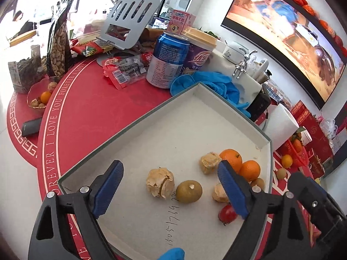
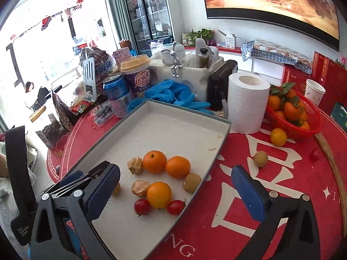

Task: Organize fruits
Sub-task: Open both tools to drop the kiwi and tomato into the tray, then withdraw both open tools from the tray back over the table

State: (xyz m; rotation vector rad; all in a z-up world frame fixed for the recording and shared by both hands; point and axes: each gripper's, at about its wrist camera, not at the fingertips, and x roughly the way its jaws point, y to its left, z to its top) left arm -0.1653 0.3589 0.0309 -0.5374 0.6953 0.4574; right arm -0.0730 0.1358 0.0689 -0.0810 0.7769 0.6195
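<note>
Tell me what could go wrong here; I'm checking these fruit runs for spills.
Round fruit loose on the red tablecloth, like the small green fruit and yellow citrus, could roll away if nudged. The open right gripper straddles the shallow grey box's rim; lowering might strike it.

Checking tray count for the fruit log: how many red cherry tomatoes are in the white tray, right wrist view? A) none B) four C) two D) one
C: two cherry tomatoes lie near the tray's near edge, either side of a yellow-orange fruit.
</note>
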